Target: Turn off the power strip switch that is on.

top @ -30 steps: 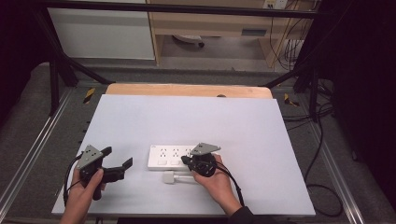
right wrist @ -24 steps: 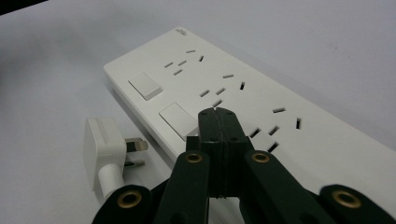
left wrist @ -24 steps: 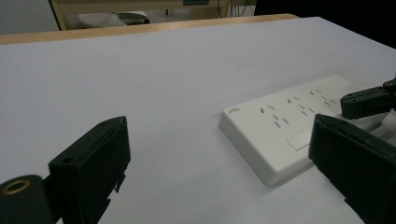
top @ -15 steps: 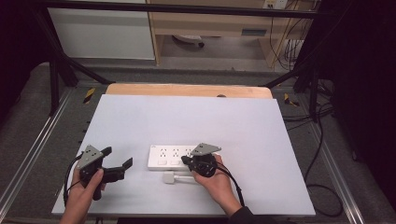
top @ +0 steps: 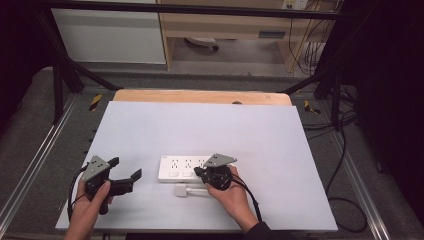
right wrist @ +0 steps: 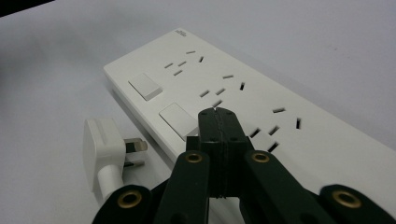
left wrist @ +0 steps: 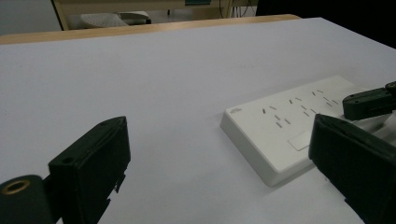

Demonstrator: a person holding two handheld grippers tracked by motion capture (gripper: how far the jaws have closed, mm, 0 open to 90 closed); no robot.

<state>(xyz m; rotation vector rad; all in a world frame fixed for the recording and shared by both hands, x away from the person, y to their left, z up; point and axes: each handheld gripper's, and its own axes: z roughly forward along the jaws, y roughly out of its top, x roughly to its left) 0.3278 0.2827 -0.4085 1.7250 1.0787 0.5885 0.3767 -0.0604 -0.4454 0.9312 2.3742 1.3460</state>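
A white power strip [top: 187, 168] lies flat near the front middle of the white table [top: 200, 130]. In the right gripper view its sockets and square switches [right wrist: 219, 88] face up. A white plug [top: 180, 191] lies loose in front of the strip, prongs bare [right wrist: 105, 151]. My right gripper [top: 200, 174] hovers over the strip's right end, its jaws pressed together with nothing between them [right wrist: 218, 122]. My left gripper [top: 126, 170] sits to the strip's left, open, its jaws wide apart [left wrist: 205, 154], and the strip's corner [left wrist: 280, 126] shows past them.
A wooden strip [top: 200, 96] borders the table's far edge. Metal rails [top: 35, 160] run down both sides. Cables [top: 345, 150] hang at the right. Shelving [top: 225, 30] stands beyond the table.
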